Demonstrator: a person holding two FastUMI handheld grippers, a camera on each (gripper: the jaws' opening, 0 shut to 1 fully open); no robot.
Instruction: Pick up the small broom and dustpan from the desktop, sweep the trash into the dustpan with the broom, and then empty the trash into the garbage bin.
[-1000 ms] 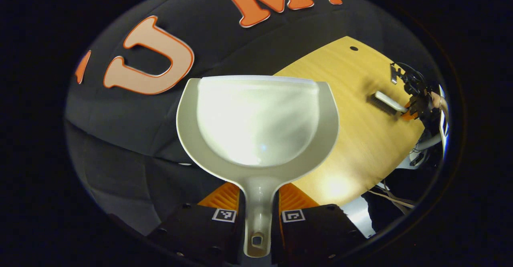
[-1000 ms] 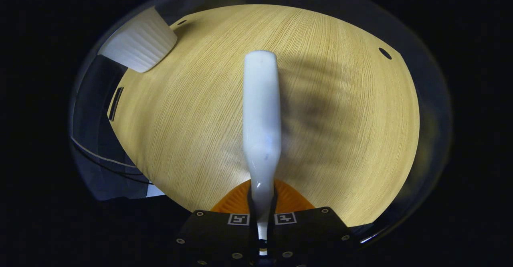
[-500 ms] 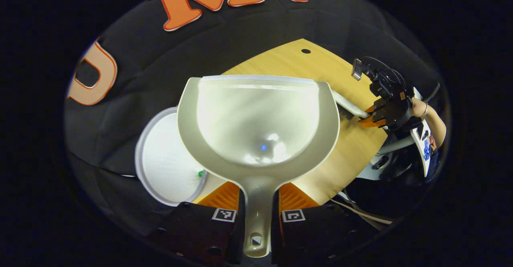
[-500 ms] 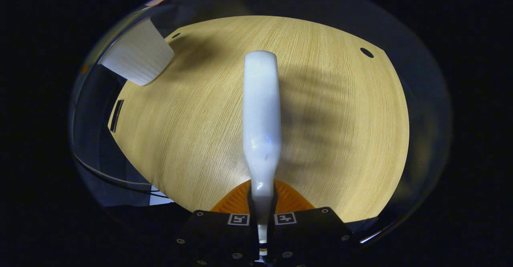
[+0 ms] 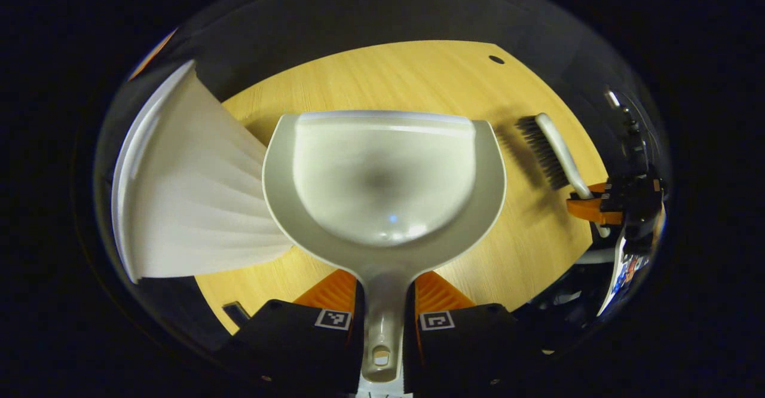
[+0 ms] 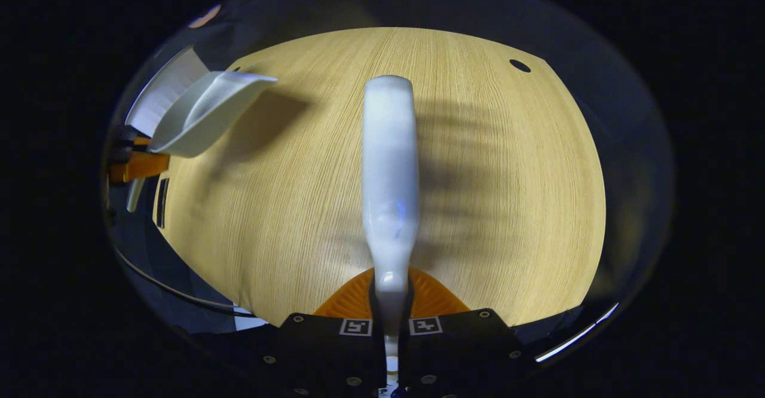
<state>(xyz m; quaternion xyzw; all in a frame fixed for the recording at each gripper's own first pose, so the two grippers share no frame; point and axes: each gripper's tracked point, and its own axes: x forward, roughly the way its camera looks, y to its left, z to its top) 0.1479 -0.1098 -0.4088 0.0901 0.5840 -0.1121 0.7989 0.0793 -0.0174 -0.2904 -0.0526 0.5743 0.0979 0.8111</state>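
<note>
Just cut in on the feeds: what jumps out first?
The pale dustpan dominates the left gripper view, its handle clamped in the left gripper, pan bare. The white ribbed bin stands at its left. The right gripper holds the broom over the wooden desktop.

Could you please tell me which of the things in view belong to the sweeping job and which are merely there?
Part of the job:
- dustpan, gripped by the left gripper
- small broom, gripped by the right gripper
- white ribbed garbage bin
- wooden desktop

Merely there:
- cables off the desktop's edge
</note>
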